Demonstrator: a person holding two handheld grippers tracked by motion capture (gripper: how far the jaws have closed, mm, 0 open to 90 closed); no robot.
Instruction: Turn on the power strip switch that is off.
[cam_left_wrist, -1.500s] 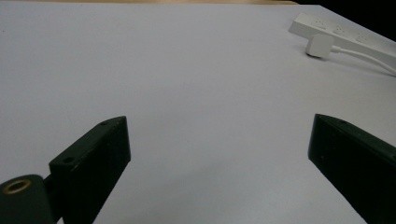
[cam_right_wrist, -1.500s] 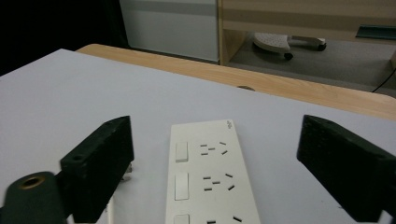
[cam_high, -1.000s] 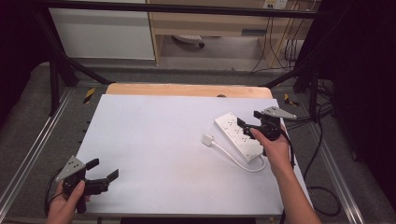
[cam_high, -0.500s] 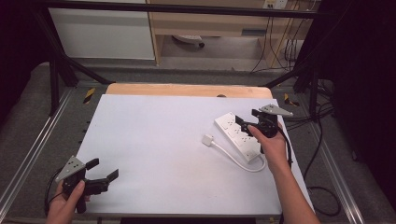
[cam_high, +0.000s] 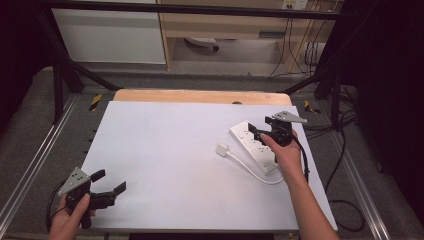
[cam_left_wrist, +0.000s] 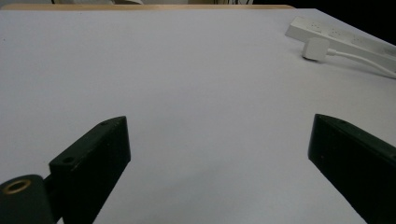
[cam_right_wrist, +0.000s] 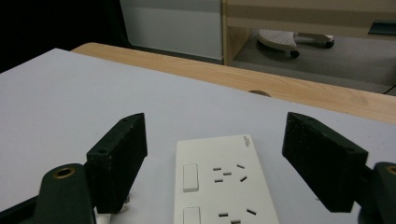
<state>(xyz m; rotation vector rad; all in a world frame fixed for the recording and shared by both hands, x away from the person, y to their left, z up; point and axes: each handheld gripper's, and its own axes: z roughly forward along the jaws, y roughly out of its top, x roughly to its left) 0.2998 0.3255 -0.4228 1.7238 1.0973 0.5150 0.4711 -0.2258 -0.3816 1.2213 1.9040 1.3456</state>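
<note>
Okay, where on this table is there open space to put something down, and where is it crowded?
Bare white table top runs from the wooden far edge to the near edge, between the left gripper at the near left corner and the plug. The right side is crowded: the power strip, its cord and the right gripper above the strip.

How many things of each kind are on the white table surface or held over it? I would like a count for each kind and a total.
Power strip (white, with its cable and plug): 1
Handheld grippers: 2, the left gripper and the right gripper, both open
Total: 3
</note>
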